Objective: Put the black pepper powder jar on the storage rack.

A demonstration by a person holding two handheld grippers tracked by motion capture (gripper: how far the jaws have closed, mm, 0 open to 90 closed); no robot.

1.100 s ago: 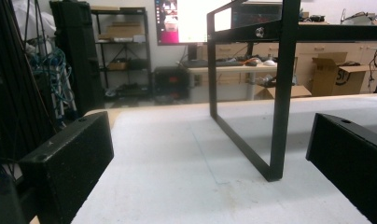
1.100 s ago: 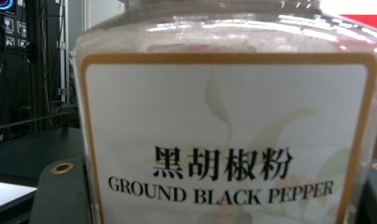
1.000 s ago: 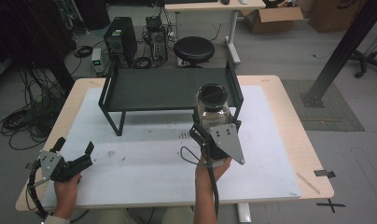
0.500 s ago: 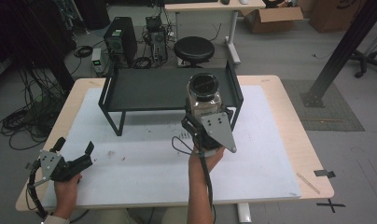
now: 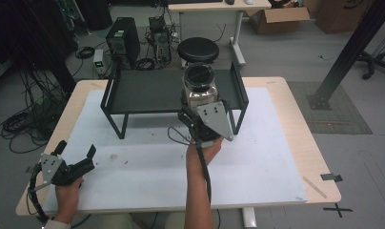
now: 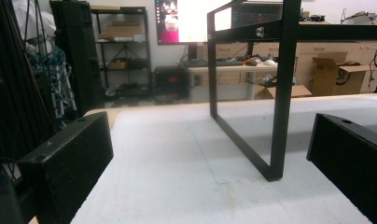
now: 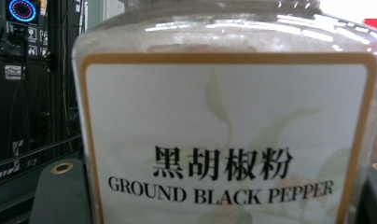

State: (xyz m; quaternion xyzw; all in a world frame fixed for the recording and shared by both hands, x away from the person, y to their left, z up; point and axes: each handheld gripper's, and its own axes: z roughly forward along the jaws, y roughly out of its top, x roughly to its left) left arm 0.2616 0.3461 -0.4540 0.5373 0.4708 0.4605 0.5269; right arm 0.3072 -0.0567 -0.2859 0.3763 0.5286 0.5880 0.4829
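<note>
My right gripper [image 5: 196, 107] is clamped on a clear jar of ground black pepper with a black screw lid [image 5: 200, 86], my jaws pressing its two sides low on the body, under the shoulder. The printed label [image 7: 228, 135] faces my right gripper's camera squarely and the jar stands upright, lid up. In the high view I hold it in the air at the front right of the black metal tray-topped rack [image 5: 133, 93], which stands toward the far edge of the table; whether its base has touched the tray I cannot tell.

I judge the jar fairly heavy for its size, since the powder reaches up to the shoulder. Its wall is stiff, smooth and likely slippery, and may break if dropped, so a firm hold across the wide labelled body seems safer than one at the lid.

My left gripper [image 5: 76, 160] rests near the front left corner of the white mat [image 5: 257, 162] that covers the wooden table [image 5: 309, 133], its jaws spread and empty, pointed toward the rack's left leg [image 6: 282, 88].
</note>
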